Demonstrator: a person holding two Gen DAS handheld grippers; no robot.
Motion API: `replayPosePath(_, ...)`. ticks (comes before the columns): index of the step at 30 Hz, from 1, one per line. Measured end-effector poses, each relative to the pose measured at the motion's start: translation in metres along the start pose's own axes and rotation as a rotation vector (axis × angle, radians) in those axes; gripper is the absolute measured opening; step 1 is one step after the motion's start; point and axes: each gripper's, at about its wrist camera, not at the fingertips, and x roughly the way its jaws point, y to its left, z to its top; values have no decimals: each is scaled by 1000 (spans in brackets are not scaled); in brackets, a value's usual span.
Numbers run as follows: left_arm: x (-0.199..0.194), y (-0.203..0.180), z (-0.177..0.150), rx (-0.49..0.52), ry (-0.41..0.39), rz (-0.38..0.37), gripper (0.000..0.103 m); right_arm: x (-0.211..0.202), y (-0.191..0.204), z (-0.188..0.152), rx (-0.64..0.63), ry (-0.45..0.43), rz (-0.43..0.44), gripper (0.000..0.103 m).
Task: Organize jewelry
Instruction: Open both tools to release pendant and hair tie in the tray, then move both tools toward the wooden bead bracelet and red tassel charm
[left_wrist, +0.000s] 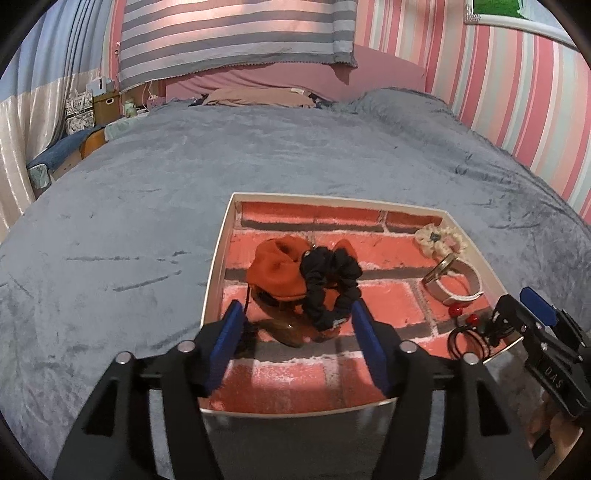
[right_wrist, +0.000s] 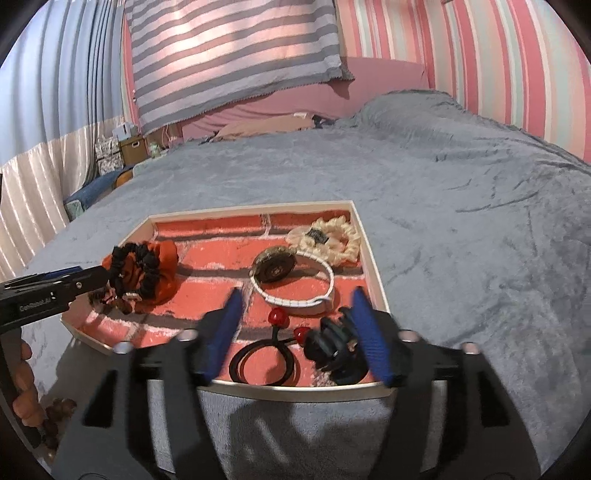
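Left wrist view first: we see the bed (left_wrist: 295, 158) under a grey plush blanket filling most of the frame, with striped pink walls at the upper right. On the blanket sits a shallow white tray (left_wrist: 218, 258) lined with a red brick pattern, lower centre of the frame.

Our left claw (left_wrist: 295, 343) fills the bottom of that view, its blue pads spread wide with nothing pressed between them; the near end of a black scrunchie (left_wrist: 328, 284) lies in the gap, apart from both pads. That scrunchie rests on an orange scrunchie (left_wrist: 273, 269) in the left half of the tray.

Right wrist view: our right claw (right_wrist: 295, 332) is also spread over the tray's near right corner, pinching nothing. A dark hair clip (right_wrist: 332, 347) lies just beside its right pad; we cannot tell if they touch.

Centre of the tray holds a watch (right_wrist: 291, 277) with a white strap, face tilted up. A cream scrunchie (right_wrist: 328, 236) lies in the far right corner. A black hair tie (right_wrist: 262, 360) with two red beads sits at the near edge, between the pads.
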Motion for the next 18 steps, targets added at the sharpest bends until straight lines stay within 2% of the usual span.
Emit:
replayPosePath(3,-18,-1,4,-4,-42,1,81,-11,-3,4,8,-36,-16,87)
replayPosePath(6,-46,-4,7,7,-97,15,90,-25,-7,10,30,-51,-18,95)
replayPosePath(10,-73,-9,6,22,-105,16,91,-52,-17,15,50,-55,-26,98)
replayPosePath(14,-105,-17,-4,61,-118,55,95,-81,-28,11,45,-62,-50,99)
replayPosePath(18,-123,-13,-20,42,-86,40,96,-112,-47,-1,54,-69,-79,99)
